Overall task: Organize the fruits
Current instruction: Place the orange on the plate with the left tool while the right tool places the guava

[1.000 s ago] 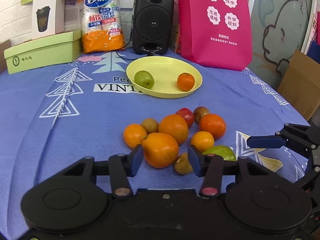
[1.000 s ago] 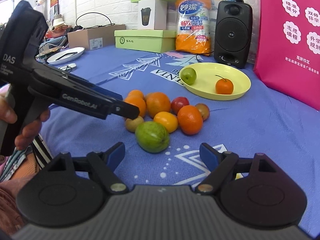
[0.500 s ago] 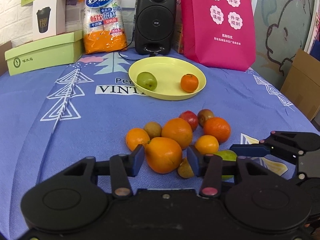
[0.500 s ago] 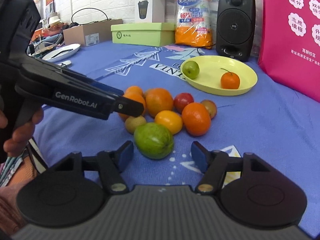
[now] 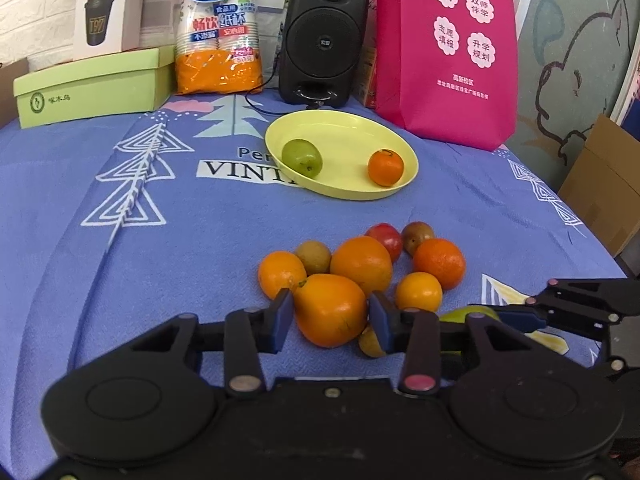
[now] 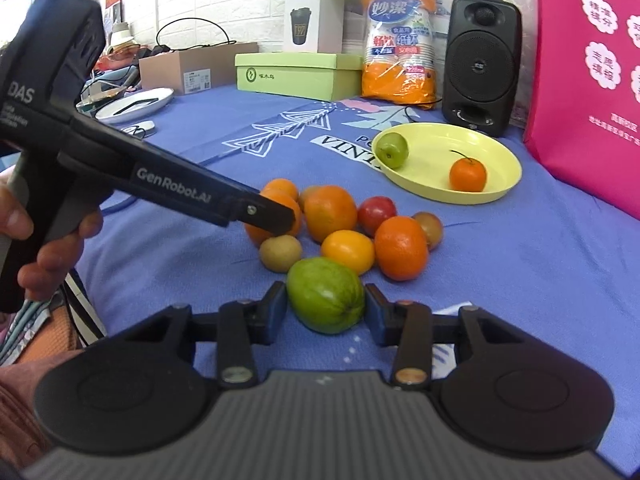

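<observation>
**Both tongs closing on fruit at the near edge of the pile**

Because it is round, firm and smooth-skinned, the big orange (image 5: pixel 330 310) will likely roll or squirt out unless taken across its widest part. It lies on the blue cloth (image 5: pixel 160 264), nearest in the heap. The left tongs (image 5: pixel 330 316) bracket it, pads apparently touching. The right tongs (image 6: pixel 325 306) flank the green fruit (image 6: pixel 325 300) alike, though real pinching is hard to confirm. The yellow plate (image 5: pixel 344 128) waits beyond.
</observation>
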The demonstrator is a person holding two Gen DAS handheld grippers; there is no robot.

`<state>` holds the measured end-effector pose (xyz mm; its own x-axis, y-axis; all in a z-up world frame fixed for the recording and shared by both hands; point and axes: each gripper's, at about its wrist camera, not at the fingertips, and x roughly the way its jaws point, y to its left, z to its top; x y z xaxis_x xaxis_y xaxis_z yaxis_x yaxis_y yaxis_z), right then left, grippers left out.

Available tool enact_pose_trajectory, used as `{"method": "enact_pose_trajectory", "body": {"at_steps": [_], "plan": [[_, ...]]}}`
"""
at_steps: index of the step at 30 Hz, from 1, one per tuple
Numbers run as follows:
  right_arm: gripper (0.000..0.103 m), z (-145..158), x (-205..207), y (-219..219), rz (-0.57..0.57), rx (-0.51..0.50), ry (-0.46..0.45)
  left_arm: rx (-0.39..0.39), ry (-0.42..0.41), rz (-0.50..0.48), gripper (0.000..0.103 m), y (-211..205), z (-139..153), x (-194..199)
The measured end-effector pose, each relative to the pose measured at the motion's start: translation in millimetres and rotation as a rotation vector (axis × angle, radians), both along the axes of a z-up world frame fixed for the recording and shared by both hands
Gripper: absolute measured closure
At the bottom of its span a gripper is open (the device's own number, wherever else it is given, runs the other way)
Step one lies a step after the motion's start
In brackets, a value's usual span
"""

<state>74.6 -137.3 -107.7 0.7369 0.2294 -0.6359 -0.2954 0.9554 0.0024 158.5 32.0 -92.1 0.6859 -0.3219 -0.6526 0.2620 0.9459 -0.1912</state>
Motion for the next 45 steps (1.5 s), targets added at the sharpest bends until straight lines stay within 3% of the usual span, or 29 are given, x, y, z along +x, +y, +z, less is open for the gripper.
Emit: {"method": "enact_pose_trajectory", "body": {"at_steps": [13,18,23,33,40,45], "plan": [[0.062,6.8,-9.8,-23.0,-0.056,0.021,-0.009,-0.002,0.010,0.026,0.062,-2.5,-0.7,2.7],[0.062,8.4,-9.1,-25.6,-0.060,0.028,-0.012,-0.011,-0.030,0.032,0.062,9.4,16.3,-6.3],[0.062,15.4,-0.6,-32.6,-0.071,0.030,-0.030,0.035,-0.079,0.030,0.062,14.0,35.4,10.3],[0.062,44.1,64.2,-44.2,-0.073,-0.036,-0.099,0.099,-0.168,-0.021,0.061,-19.7,58.0,110.5],[0.062,36.7,145.5,-50.4,-0.087,-0.027,-0.058,0.137,-0.088,-0.025,0.061,-49.7,35.2,197.0],[0.062,17.5,180.8,-48.9,-0.098,-0.061,-0.020,0.142,-0.008,-0.019,0.061,-60.5,13.7,236.3]]}}
